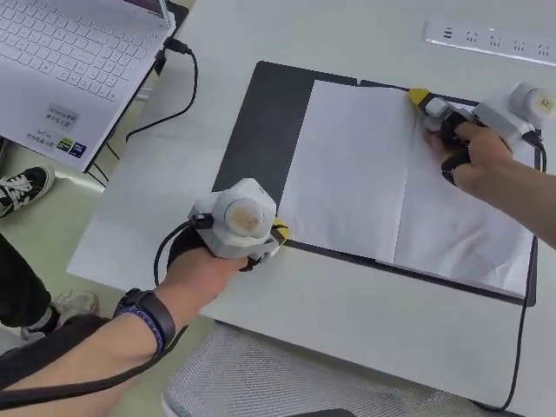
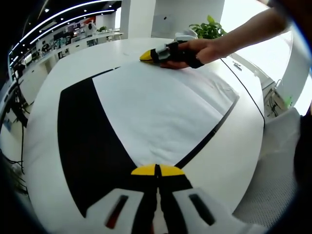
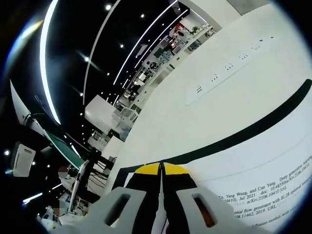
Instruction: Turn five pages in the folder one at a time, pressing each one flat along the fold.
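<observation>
While the folder [image 1: 261, 130] is lying open on the table [image 1: 373, 339], with its white pages spread left and right, we are judging the step in hand to be the pressing. The right gripper [image 1: 420, 97] is sitting with its yellow tips closed together on the paper at the far end of the fold [image 1: 404, 191], just inside the folder's far edge. The left gripper [image 1: 278, 233] is resting at the near left corner of the left page [image 1: 347, 165]. Its jaws are together as well, clamped on nothing we can make out, and it seems to be pinning the sheet. Our left hand [image 1: 204, 269] is reaching in from the near left. Our right hand [image 1: 473, 152] is lying over the far part of the right page [image 1: 460, 226], its gripper pointing left at the fold. The next move, we are thinking, calls for drawing the right tips along the fold toward the near edge with light, even pressure. Then we are to part the jaws and lift a single sheet. How many pages are already turned, we cannot tell.
</observation>
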`<state>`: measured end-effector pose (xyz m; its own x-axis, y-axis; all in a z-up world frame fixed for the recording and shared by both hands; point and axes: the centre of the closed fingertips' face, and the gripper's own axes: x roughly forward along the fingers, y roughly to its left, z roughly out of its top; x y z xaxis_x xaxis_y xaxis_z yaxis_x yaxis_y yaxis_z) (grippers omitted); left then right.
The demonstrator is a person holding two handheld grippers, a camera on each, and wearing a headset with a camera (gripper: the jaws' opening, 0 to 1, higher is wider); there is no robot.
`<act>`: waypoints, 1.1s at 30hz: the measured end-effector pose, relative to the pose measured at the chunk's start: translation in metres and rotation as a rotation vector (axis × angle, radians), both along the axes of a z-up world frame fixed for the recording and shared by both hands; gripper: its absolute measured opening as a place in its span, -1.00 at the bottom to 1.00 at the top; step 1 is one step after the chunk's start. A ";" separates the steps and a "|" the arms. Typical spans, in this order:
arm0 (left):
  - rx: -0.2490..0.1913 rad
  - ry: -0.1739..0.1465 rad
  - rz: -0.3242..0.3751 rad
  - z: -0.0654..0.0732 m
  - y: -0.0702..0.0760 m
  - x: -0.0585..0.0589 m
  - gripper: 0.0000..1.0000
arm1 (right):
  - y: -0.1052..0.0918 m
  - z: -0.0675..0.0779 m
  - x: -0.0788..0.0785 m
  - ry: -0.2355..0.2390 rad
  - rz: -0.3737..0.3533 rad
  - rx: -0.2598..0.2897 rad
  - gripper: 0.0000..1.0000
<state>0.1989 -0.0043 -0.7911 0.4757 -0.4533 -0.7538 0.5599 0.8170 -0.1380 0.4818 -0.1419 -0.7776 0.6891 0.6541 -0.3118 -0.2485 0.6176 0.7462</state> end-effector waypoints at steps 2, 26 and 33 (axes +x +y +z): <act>0.002 0.001 -0.003 0.000 0.000 0.000 -1.00 | 0.000 0.000 -0.001 0.000 -0.006 0.003 -1.00; -0.005 -0.011 0.006 -0.001 0.001 0.001 -1.00 | 0.010 0.008 -0.060 -0.015 0.100 -0.023 -1.00; -0.010 -0.019 0.007 -0.001 0.001 0.001 -1.00 | 0.015 0.020 -0.092 -0.020 0.104 -0.019 -1.00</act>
<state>0.1999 -0.0031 -0.7922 0.4932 -0.4569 -0.7403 0.5564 0.8198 -0.1353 0.3898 -0.1273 -0.7576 0.6242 0.7163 -0.3120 -0.3264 0.6019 0.7288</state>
